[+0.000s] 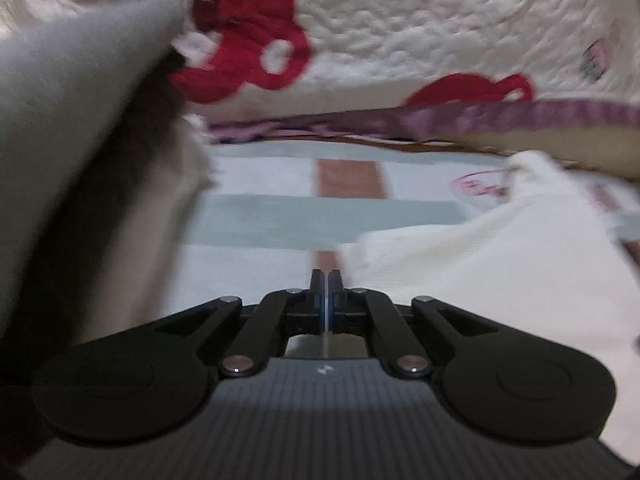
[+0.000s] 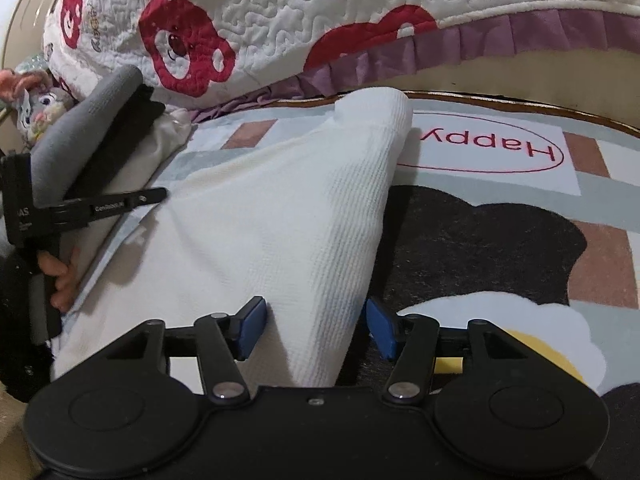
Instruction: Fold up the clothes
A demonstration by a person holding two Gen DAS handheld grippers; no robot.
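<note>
My right gripper [image 2: 316, 330] is spread wide astride the white cloth [image 2: 280, 216] on the mat [image 2: 500, 240], pads not pressing, probably lining up a grab for the next fold. My left gripper [image 1: 327, 280] is fully closed, apparently on nothing. A grey stack [image 2: 80, 136] sits near my left; the quilt [image 2: 320, 20] crowds the far edge.
</note>
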